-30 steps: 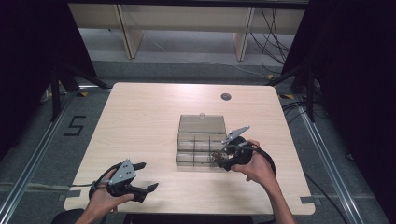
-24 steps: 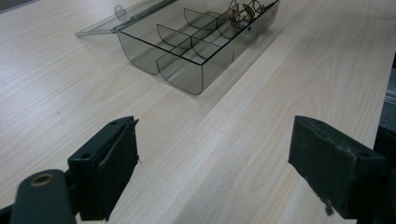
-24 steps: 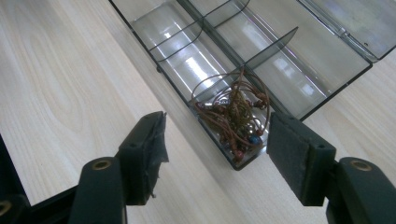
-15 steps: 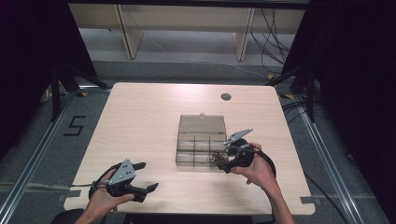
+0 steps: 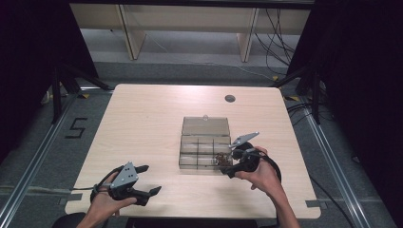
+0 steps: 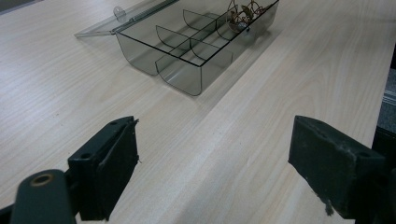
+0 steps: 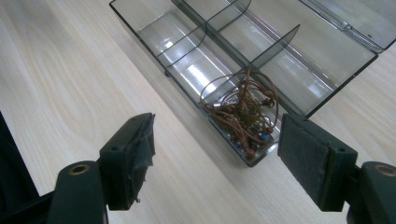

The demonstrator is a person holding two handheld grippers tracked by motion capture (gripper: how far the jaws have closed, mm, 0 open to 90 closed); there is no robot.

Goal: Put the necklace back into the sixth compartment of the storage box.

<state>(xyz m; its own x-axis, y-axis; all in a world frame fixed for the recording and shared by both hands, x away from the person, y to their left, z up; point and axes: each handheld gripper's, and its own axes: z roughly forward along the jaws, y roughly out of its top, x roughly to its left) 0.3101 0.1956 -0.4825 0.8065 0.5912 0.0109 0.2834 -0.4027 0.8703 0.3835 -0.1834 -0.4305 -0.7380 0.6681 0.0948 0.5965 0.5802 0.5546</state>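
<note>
Here the right gripper (image 7: 215, 149) is releasing: its jaws have just been opening, nothing between them, with the beaded cord bundle (image 7: 243, 114) lying in the organizer box (image 7: 140, 32)'s near-right compartment at frame centre. Next, likely retreating down-frame over bare tabletop (image 5: 142, 118). At lower left, the left gripper (image 5: 142, 187) is idling agape.

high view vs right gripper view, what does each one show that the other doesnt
The high view alone takes in the whole table, its dark round hole, both hands and the left hand-held gripper, open. The right gripper view alone shows the brown cord tangle's loops and beads up close, framed by the right hand-held gripper's open jaws, which have just been opening with nothing between them. Both show the clear divided box with its lid laid flat open.
</note>
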